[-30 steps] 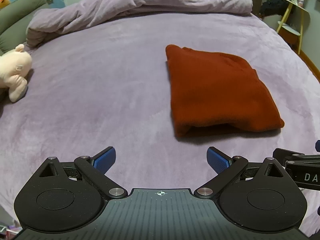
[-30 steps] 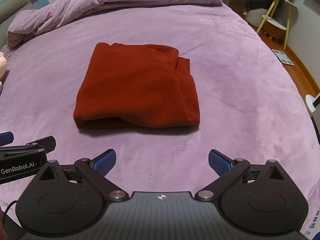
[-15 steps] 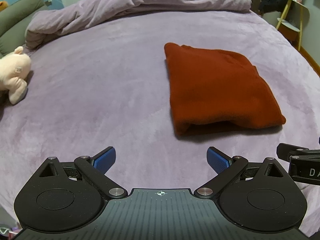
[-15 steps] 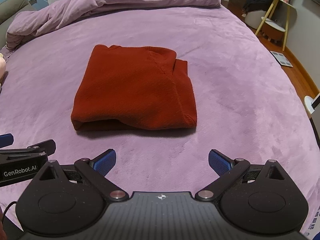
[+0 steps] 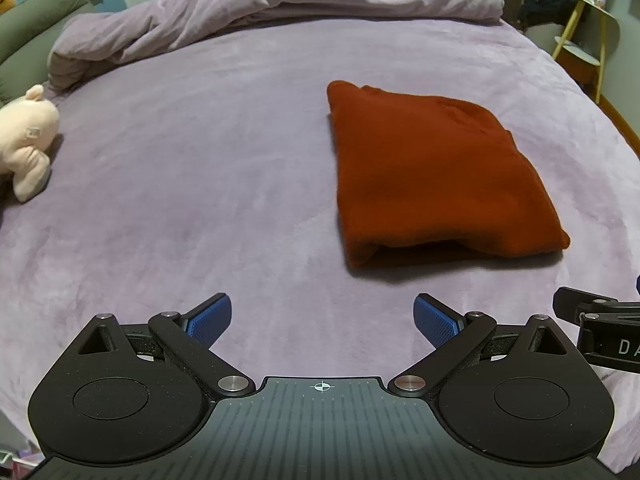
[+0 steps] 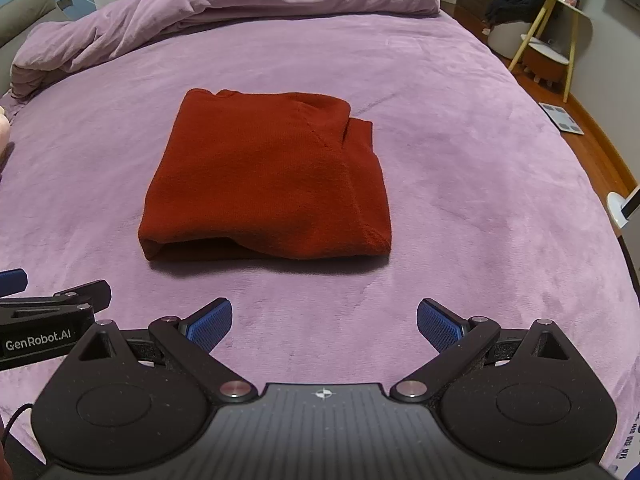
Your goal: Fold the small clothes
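Note:
A rust-red garment lies folded into a compact rectangle on the purple bed cover. Its near edge shows a dark fold opening. My left gripper hangs open over bare cover, short of the garment's near left corner, nothing between its blue pads. My right gripper is open too, a little in front of the garment's near edge, holding nothing. Each view catches the other gripper's black body at its side edge.
A bunched purple duvet runs along the bed's far side. A pale plush toy lies at the left edge. Beyond the bed's right edge stand a yellow-legged side table and a scale on the wood floor.
Both grippers have drawn back a little from the folded garment, which sits slightly farther up in both views. The garment itself has not moved; both grippers stay open.

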The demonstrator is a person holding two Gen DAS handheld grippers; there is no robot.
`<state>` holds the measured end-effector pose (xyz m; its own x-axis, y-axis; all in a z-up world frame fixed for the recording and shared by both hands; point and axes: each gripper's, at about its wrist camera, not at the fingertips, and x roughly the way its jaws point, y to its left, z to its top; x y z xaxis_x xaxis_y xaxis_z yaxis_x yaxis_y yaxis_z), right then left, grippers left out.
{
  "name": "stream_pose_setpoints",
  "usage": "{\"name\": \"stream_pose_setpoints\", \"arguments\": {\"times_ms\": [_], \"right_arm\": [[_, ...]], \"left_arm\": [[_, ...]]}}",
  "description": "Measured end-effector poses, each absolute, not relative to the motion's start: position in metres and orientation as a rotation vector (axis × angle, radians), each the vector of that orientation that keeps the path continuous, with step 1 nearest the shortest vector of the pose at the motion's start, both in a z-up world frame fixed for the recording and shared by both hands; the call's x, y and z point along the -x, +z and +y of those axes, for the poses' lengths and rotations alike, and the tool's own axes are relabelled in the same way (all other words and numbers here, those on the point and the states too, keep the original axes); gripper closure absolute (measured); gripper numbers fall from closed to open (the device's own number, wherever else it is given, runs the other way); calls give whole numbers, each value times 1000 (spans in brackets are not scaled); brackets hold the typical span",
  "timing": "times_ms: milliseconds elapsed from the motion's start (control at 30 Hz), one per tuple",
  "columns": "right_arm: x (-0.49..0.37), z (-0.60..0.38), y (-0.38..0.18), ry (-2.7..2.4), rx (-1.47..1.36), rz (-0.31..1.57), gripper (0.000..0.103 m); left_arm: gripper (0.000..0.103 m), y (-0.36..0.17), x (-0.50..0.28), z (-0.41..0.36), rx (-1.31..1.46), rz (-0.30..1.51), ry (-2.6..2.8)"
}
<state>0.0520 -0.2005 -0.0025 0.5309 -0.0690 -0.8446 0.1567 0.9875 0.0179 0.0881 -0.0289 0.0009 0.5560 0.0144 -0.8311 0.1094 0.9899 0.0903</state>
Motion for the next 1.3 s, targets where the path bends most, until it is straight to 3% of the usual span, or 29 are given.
{"name": "stream_pose_setpoints", "arguments": {"times_ms": [1300], "right_arm": [[-52,-199,1,-142,-88,996,4]], "left_arm": [[3,3,-90,-34,-183,958,-50]]}}
